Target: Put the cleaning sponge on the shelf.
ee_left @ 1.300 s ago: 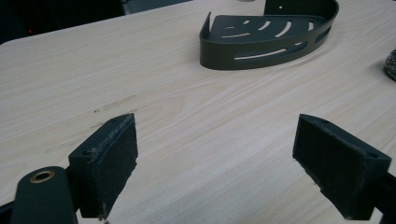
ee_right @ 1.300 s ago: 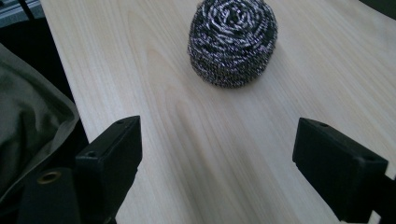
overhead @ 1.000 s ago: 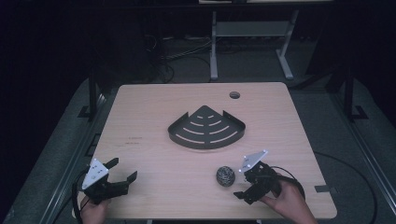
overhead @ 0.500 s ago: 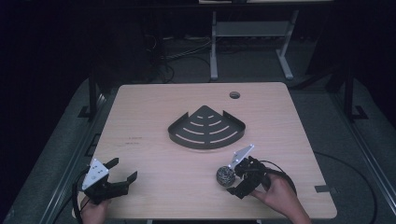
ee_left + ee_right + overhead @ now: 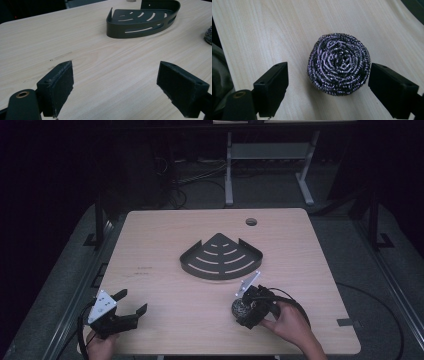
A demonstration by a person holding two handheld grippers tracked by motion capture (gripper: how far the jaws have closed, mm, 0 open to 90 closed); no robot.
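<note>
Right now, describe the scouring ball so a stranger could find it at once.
Start at the wooden table and find the dark fan-shaped rack at its middle. Nearer the person, between the open jaws of the right gripper, lies the steel scouring ball, round, coiled and glittering silver.

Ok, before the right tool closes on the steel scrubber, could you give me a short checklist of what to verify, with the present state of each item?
1. Right tool open wide enough: ok, both jaws stand apart, wider than the steel scrubber.
2. Scrubber between the jaws: ok, though it sits nearer the right jaw in the right gripper view.
3. Scrubber resting on the table, free of other things: ok.
4. Jaws low enough to grip its sides: cannot tell.
5. Left tool out of the way: ok, open near the table's left front corner.
6. Corner shelf clear to receive something: ok, nothing lies in it.
</note>
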